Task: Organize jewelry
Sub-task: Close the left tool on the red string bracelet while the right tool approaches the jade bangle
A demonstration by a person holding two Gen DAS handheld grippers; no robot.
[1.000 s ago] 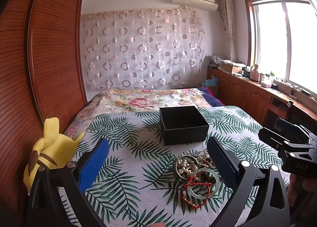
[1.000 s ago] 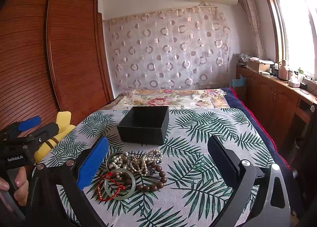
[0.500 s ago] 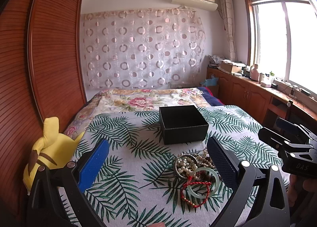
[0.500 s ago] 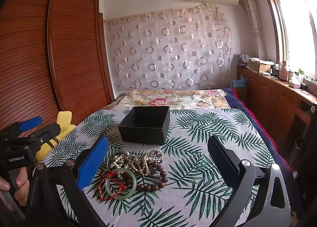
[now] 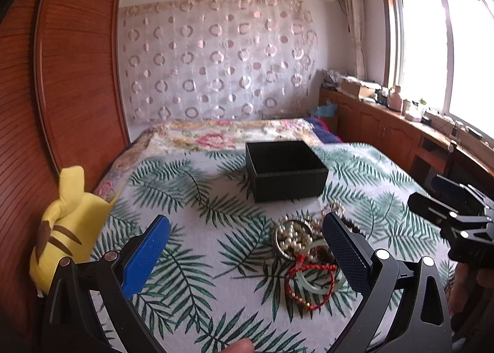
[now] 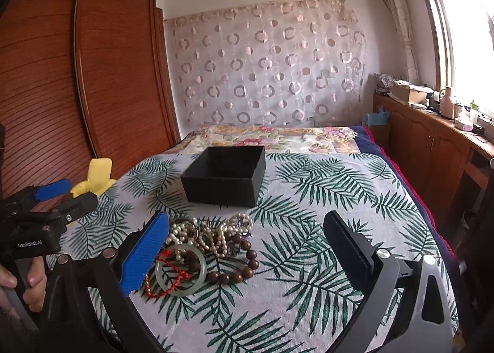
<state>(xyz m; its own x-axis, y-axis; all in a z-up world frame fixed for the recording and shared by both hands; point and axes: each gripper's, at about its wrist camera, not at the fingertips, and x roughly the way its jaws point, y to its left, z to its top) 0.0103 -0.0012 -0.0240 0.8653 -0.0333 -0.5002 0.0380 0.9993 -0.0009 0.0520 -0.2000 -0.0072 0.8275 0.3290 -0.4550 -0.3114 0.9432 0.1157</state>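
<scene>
Status: the task is judged not yet started. The black box [image 6: 223,177] sits open-topped at frame centre in both views, on the palm-leaf bedspread [image 6: 324,186]. No jewelry is visible inside it, though its floor is only partly in view.

Jewelry location: all pieces lie in one tangled pile on the bedspread, just in front of the box and apart from it. In the right wrist view the pile occupies the lower centre-left. It comprises:
- a pale green jade bangle [image 6: 181,269] with a red cord bracelet [image 6: 160,279] looped through it;
- a brown wooden-bead bracelet [image 6: 244,263] on the right side of the pile;
- white pearl strands [image 6: 213,232] at the rear, nearest the box.

In the left wrist view a metal bangle [image 5: 290,238] rings some of the pearls.

Left gripper [image 5: 247,245]: fingers wide apart, holding nothing. The pile lies just inside its right finger at lower centre-right.

Right gripper [image 6: 247,245]: fingers wide apart, holding nothing. The pile lies against the inner side of its blue left finger.

Remaining work: every piece is still to be lifted and placed in the box. The strands overlap, so picking one piece may drag its neighbours.

Non-task item: a yellow plush toy [image 5: 64,223] lies at the left edge of the bed.
</scene>
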